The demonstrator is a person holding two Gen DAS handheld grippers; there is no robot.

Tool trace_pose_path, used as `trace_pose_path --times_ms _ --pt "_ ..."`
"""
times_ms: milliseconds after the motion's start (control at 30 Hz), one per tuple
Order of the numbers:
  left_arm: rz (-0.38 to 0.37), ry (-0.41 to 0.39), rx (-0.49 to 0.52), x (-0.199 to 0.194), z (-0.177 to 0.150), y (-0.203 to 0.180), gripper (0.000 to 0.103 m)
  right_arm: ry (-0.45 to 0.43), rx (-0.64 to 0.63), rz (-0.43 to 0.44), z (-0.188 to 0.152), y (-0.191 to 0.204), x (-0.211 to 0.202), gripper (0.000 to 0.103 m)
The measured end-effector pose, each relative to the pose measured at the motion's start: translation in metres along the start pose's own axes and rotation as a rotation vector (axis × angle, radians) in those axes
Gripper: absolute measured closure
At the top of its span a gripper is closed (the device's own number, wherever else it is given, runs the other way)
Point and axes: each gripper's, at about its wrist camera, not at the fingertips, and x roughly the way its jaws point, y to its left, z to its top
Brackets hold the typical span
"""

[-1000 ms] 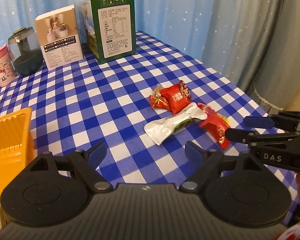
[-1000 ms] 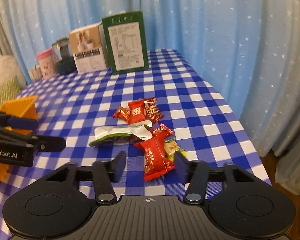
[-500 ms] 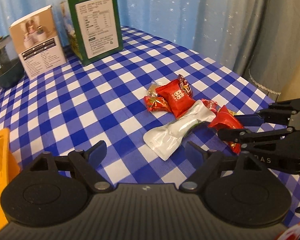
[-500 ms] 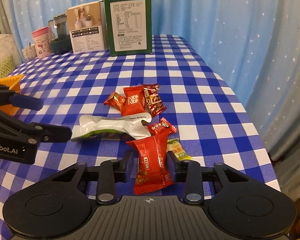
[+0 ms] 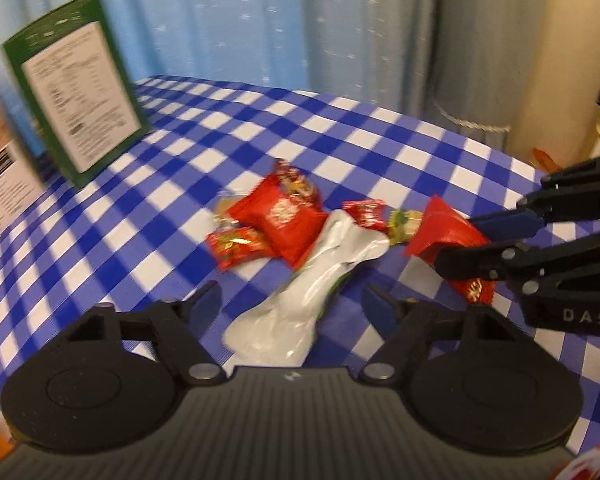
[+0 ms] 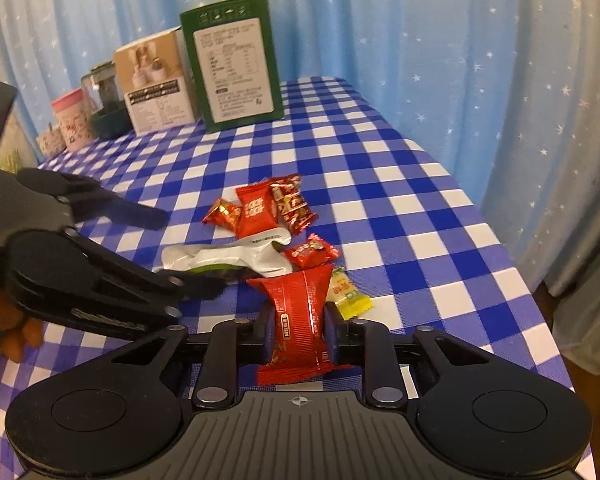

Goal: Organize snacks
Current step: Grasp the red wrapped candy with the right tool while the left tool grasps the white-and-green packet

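Right wrist view: the right tool (image 6: pixel 297 336) is clenched on a long red packet (image 6: pixel 300 316), its jaws closing against the sides. Left wrist view: the left tool (image 5: pixel 292 304) is released and closing, with a silver pouch (image 5: pixel 300 300) between its fingers, untouched. Other snacks (image 6: pixel 260 210) are clustered on the checked counter (image 6: pixel 400 216).

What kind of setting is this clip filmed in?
Probably a home, at a table: a blue checked tablecloth, starry blue curtains behind it, and a pink mug beside product boxes.
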Motion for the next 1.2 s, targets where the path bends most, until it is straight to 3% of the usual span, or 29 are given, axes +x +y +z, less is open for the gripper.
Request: trace_pose_path --times_ms 133,200,433,667,1067,1200 --pt "-0.019 0.012 0.025 0.01 0.006 -0.003 0.049 -0.013 0.055 -0.016 0.001 -0.008 -0.003 0.078" --pt "-0.029 0.025 0.022 0.015 0.007 -0.003 0.062 -0.013 0.076 -0.023 0.001 -0.012 -0.003 0.078" --pt "0.005 0.084 -0.089 0.001 -0.004 -0.004 0.076 -0.007 0.093 -0.016 0.001 -0.014 -0.002 0.078" --pt "0.072 0.106 -0.249 -0.036 -0.044 -0.015 0.077 0.009 0.052 0.038 -0.002 0.0 0.0 0.078" --pt "0.094 0.036 -0.279 -0.029 -0.049 -0.014 0.075 0.048 0.018 0.035 -0.005 0.006 0.009 0.078" --pt "0.096 0.036 -0.305 -0.032 -0.052 -0.014 0.079 0.05 -0.011 0.024 -0.006 0.009 0.012 0.078"
